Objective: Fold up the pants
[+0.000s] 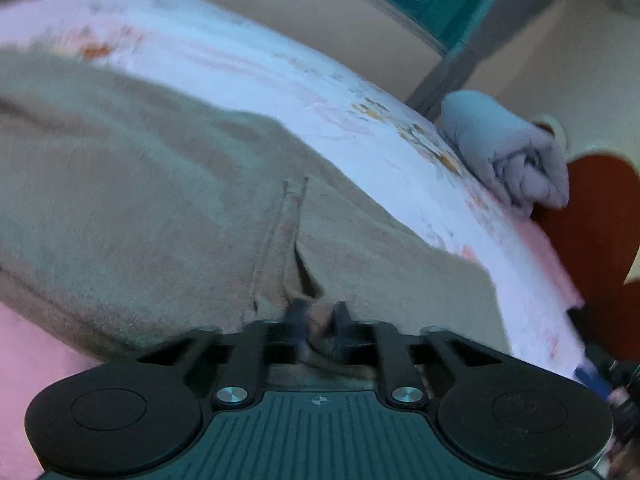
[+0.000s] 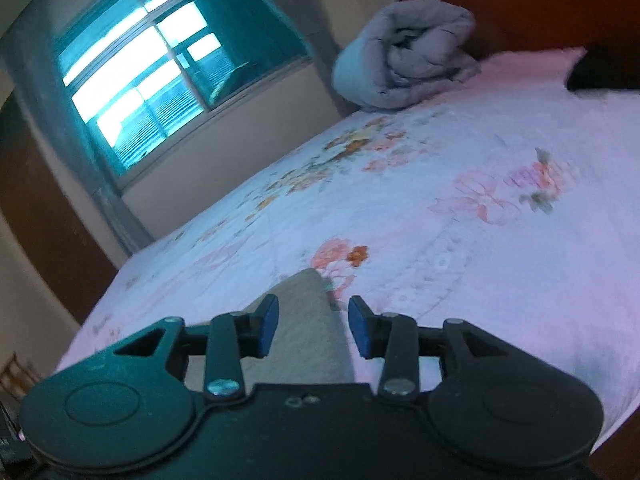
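Note:
Beige pants (image 1: pixel 160 200) lie spread on the floral bed sheet (image 1: pixel 248 68), filling the left and middle of the left wrist view. My left gripper (image 1: pixel 318 316) is shut on a bunched fold of the pants at their near edge. In the right wrist view a narrow end of the pants (image 2: pixel 304 320) lies between the blue pads of my right gripper (image 2: pixel 313 320), which is open, with its fingers apart on either side of the cloth.
A rolled grey blanket (image 2: pixel 404 56) lies at the head of the bed against the dark red headboard (image 1: pixel 592 220). A window (image 2: pixel 152 64) is in the wall beyond the bed. Open floral sheet (image 2: pixel 460 200) stretches ahead of the right gripper.

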Demonstrator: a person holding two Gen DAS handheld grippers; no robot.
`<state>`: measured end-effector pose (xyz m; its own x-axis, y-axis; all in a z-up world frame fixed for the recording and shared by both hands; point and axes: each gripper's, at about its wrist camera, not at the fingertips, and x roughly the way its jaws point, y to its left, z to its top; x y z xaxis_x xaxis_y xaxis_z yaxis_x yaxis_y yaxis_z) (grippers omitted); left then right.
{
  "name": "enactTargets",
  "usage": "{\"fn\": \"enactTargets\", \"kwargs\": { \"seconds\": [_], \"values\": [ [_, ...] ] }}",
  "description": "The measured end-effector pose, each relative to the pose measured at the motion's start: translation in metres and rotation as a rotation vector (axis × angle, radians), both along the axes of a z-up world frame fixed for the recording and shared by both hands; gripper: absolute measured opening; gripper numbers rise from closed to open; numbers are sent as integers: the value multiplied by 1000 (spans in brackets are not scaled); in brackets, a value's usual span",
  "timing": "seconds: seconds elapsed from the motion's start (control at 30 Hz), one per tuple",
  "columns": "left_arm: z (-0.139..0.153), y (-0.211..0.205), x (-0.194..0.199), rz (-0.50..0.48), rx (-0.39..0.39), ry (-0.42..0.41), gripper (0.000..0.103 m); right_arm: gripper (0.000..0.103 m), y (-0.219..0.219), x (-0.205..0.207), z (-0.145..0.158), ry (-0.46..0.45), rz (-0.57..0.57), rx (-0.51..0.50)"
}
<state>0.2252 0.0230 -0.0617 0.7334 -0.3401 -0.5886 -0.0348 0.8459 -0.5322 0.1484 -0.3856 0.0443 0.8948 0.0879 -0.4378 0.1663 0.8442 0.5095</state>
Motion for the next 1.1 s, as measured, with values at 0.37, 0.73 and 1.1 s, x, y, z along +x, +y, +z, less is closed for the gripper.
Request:
{"fn": "enactTargets", "kwargs": {
  "seconds": [0.37,0.73,1.1],
  "values": [
    [-11,1,-13,5,96,-39,12,36,10,10,-2,21,116,46],
    [-3,12,-11,-11,109,-29,15,5,22,42,-67,262,131,319],
    [20,59,-37,108,103,-62,16,11,62,66,-65,305,296,238]
  ]
}}
